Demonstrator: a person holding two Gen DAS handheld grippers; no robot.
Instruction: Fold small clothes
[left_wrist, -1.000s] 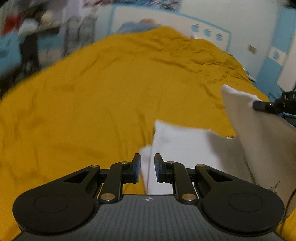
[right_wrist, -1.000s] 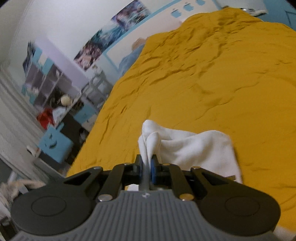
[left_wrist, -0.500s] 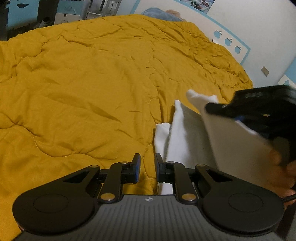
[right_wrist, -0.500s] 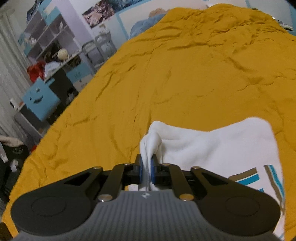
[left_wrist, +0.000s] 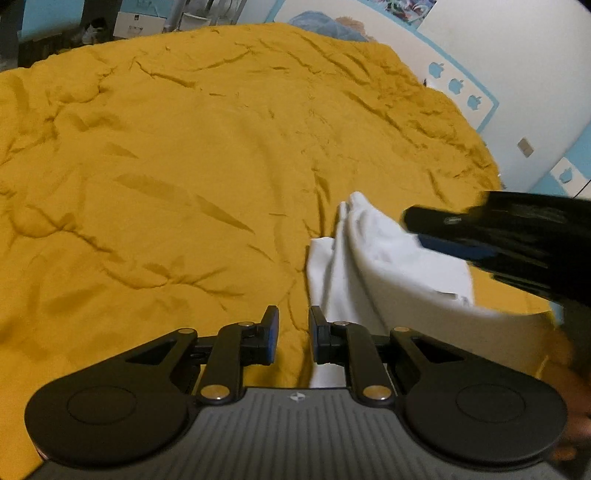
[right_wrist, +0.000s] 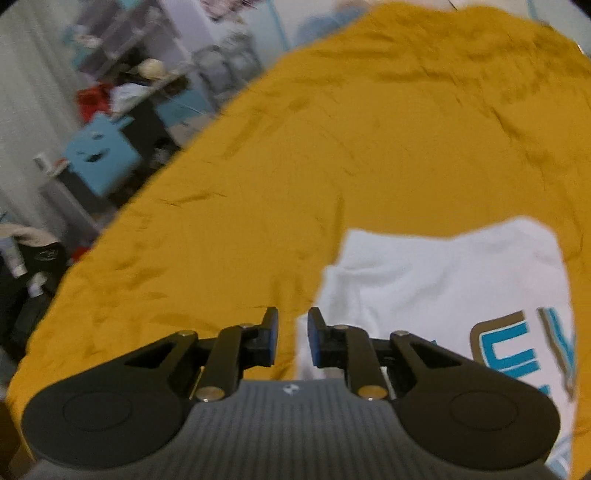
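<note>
— Where is the garment found?

— A white T-shirt (right_wrist: 443, 291) is laid on the mustard-yellow quilt (left_wrist: 184, 166), on the near part of the bed. Blue and tan lettering (right_wrist: 517, 347) is seen on its near right portion in the right wrist view. In the left wrist view one edge is observed raised into a fold.

— And the tongs?

— The left gripper (left_wrist: 293, 332) is held with its jaws slightly apart; nothing is clamped, and the shirt's edge is seen just beside its right finger. The right gripper (right_wrist: 291, 338) has just been opened (a narrow gap is noted); no cloth is pinched between its pads, and the shirt's left edge lies just beneath them.

— Anything further recorded?

— Blurred shelving (right_wrist: 122, 85) is noted beyond the bed.
</note>
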